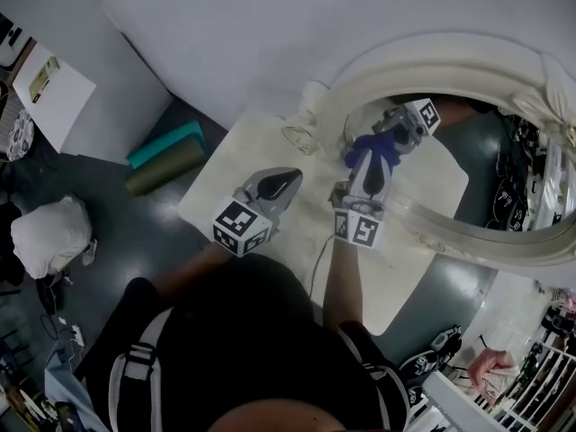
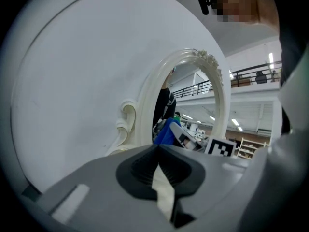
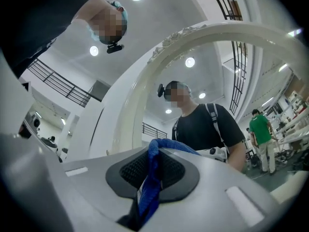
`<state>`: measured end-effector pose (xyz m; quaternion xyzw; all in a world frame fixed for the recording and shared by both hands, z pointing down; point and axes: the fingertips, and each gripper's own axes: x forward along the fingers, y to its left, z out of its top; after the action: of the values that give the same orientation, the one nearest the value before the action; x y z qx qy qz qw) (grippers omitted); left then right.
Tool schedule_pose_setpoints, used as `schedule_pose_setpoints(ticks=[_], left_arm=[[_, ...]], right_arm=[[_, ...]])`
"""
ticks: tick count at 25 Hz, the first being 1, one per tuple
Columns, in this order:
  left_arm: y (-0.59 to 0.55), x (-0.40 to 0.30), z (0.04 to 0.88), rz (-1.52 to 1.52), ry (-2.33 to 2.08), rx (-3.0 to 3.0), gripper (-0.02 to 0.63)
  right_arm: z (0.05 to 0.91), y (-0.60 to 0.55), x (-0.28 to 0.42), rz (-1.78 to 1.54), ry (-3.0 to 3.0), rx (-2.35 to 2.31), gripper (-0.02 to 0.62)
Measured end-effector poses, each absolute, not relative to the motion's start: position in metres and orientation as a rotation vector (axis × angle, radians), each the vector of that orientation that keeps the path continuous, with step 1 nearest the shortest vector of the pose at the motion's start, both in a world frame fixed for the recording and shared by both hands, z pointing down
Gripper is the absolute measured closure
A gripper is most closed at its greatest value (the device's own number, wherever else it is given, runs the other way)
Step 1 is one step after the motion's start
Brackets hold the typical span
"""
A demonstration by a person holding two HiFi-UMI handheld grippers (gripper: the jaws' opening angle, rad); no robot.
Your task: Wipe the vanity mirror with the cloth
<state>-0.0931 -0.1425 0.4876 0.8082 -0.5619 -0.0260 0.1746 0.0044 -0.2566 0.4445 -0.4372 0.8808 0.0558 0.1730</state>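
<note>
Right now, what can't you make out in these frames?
Whether the cloth touches the mirror: in the head view the right gripper covers the contact.
Mirror's far end: cut off by the head view's right edge.
Pale strip between the left gripper's jaws, left gripper view: table or something held, cannot tell.

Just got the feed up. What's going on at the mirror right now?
The person's right gripper is shut on a blue cloth and holds it at the lower part of the vanity mirror, right where its reflection meets it, so wiping looks under way. The left gripper is shut with nothing in it. It hangs over the white table beside the mirror, clear of the frame.
</note>
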Motion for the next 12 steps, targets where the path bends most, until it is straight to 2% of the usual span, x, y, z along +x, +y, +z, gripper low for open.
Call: schedule_pose_setpoints(ticks=[12], left_arm=[[-0.132, -0.139, 0.487, -0.113, -1.641, 2.27, 0.6]], right_arm=[[0.429, -0.261, -0.038, 0.158, 2.506, -1.2, 0.56]])
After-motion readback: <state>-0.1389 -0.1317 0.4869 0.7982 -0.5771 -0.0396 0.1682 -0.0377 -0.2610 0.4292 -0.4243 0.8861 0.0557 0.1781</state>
